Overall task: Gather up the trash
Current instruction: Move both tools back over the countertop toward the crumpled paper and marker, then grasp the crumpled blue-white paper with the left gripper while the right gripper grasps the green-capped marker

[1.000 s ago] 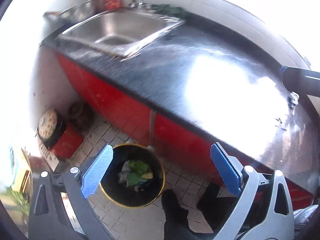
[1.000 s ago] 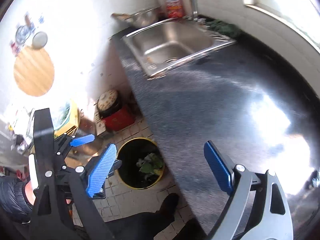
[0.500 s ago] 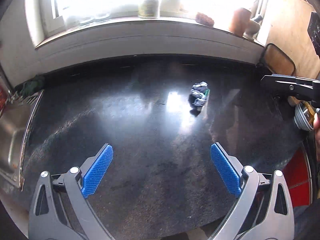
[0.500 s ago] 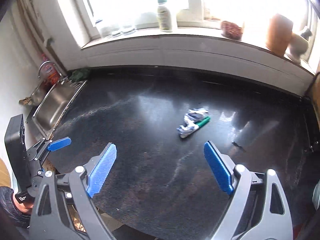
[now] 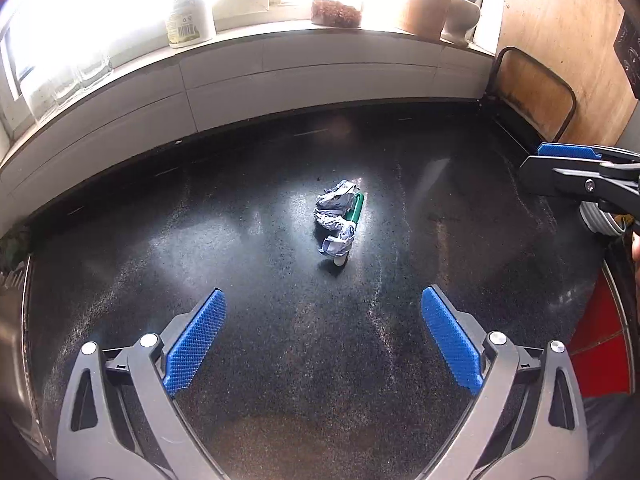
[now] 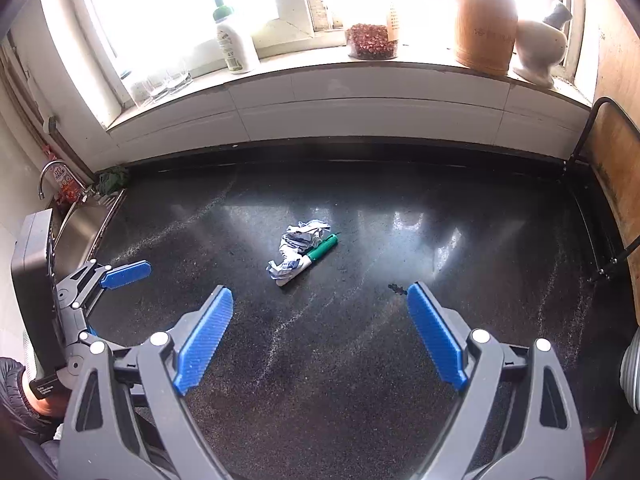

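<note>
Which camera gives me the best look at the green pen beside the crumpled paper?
Right wrist: the green pen lies side-on, mostly clear of the crumpled paper. Left wrist shows it shorter, partly behind the paper.

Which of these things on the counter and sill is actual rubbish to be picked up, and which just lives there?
Rubbish: crumpled paper; green-and-white tube beside it.

Just there: white bottle, glasses, bowl of red bits, wooden jar, sink.
</note>
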### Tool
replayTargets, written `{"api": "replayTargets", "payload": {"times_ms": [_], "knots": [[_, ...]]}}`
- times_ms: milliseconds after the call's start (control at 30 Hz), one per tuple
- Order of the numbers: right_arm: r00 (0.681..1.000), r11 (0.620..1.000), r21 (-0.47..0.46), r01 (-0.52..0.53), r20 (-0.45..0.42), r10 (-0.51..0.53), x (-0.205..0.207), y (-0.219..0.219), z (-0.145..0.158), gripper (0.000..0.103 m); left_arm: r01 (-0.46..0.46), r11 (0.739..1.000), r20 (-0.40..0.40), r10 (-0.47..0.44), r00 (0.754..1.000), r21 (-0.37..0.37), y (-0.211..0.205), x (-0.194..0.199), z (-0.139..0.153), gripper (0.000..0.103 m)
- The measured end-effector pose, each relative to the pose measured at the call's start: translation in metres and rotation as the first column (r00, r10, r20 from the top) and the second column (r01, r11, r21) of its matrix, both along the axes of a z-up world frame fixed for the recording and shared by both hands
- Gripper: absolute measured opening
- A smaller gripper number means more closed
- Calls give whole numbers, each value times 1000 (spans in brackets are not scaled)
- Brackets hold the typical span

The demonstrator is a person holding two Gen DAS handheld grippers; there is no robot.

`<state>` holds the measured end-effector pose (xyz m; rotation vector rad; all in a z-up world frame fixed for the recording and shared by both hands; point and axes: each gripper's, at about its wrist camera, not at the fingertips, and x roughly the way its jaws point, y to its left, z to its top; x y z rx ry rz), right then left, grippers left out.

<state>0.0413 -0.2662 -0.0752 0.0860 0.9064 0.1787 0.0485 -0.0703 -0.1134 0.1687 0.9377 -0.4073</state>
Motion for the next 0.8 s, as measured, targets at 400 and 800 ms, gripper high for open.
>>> {"api": "replayTargets", "payload": {"times_ms": [400, 800], "knots": [[994, 1000, -1, 10, -113, -10, 57, -17, -43, 86, 58, 995, -112, -49, 992, 81, -36, 88, -62, 95], [965, 999, 15, -36, -259, 38, 120, 0, -104, 86, 60, 991, -150, -42, 988, 118, -12, 158, -96, 95]]}}
